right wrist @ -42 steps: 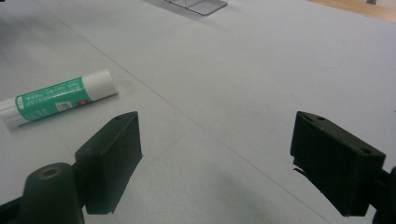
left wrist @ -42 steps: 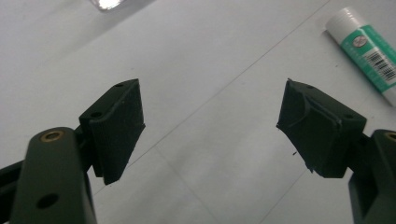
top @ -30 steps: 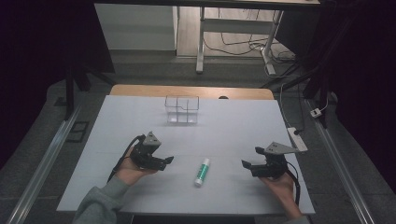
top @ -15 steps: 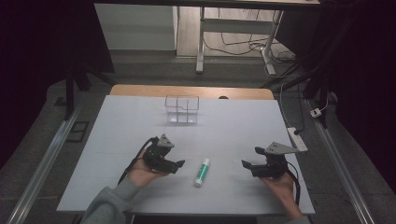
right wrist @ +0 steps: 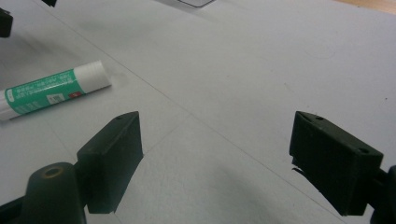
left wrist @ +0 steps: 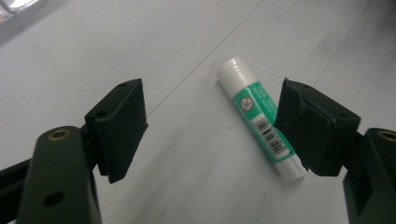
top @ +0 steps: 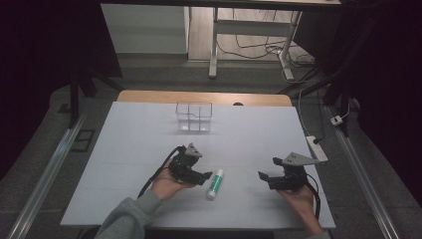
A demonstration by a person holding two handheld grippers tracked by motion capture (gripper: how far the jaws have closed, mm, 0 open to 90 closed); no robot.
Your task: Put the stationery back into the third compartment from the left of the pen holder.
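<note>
The glue stick [top: 215, 183] lies flat on the white table [top: 124, 149], low and just left of centre in the high view, with a clear box [top: 194, 117] well above it. The left gripper [top: 203, 177] sits just beside the stick; its jaws, just closing a little, gape wide with nothing pressed between them. At lower right the right gripper [top: 262, 178] rests open and empty, well apart from the stick.

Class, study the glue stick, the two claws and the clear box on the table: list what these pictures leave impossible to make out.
1. Glue stick: left gripper view, one jaw of the left claw covers part of its label and side.
2. Glue stick: right gripper view, cut off by the picture's left edge.
3. Label print: high view, too small to read.
4. Clear box: high view, too small and see-through to tell contents.
5. Right claw: high view, jaw gap too small to judge.
</note>
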